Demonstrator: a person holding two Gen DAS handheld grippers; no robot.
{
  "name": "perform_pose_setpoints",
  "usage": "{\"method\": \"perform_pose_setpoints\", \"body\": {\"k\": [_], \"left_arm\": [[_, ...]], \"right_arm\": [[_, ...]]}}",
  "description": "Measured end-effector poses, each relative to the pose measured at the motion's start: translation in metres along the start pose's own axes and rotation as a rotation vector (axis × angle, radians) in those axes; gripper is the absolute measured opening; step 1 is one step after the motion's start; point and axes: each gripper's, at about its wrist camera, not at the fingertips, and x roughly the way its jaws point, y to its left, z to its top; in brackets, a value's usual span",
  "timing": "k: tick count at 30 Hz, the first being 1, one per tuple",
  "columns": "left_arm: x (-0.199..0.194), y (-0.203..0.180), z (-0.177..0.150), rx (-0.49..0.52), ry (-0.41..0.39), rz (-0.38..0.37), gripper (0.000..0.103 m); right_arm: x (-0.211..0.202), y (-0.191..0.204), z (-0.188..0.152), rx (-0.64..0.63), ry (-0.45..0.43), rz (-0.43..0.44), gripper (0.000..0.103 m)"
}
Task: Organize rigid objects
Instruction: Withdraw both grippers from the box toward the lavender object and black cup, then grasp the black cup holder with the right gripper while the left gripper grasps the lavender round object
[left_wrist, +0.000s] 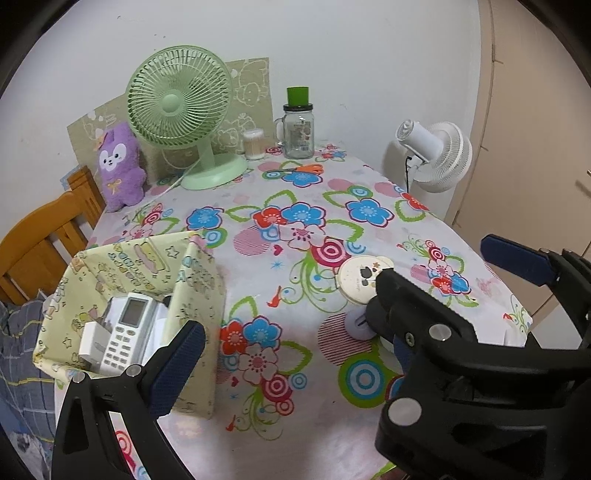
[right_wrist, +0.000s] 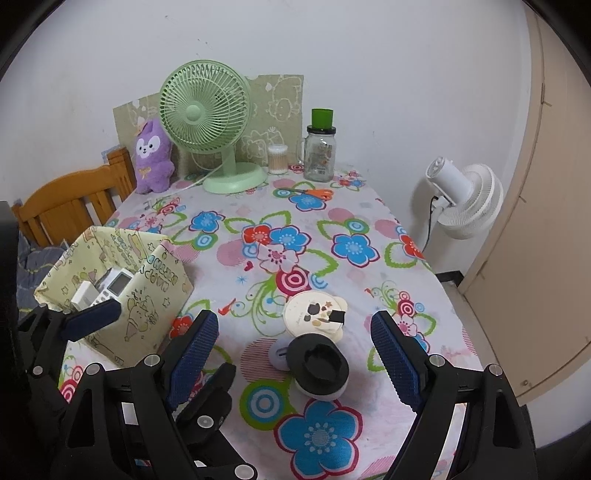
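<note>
I hold the right gripper (right_wrist: 295, 365) open, straddling the black-and-white round object (right_wrist: 320, 373) lying directly ahead, nearer than the left gripper (right_wrist: 94, 317).

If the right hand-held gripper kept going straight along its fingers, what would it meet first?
Most likely the round black-topped white object lying on the floral tablecloth, which sits between the open right hand-held gripper fingers; the cream cartoon-printed round lid lies just beyond. Depth is uncertain.

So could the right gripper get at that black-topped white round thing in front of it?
Probably yes: the right gripper is open, the black-topped white round object sits between its fingers, nothing blocking.
</note>
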Motion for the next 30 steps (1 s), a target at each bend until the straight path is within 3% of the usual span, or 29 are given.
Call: {"method": "perform_pose_setpoints", "body": {"k": [15,30], "left_arm": [[0.035,-0.009,-0.016,-0.037,-0.001,-0.015,0.103],[0.075,-0.027,-0.032,0.014,0.068,-0.06,0.103]], "right_arm": [[0.026,-0.031,-0.024,0.042,0.019,-0.006,0.087],[0.065,-0.052,-0.047,0.075,0.082,-0.013,0.087]]}}
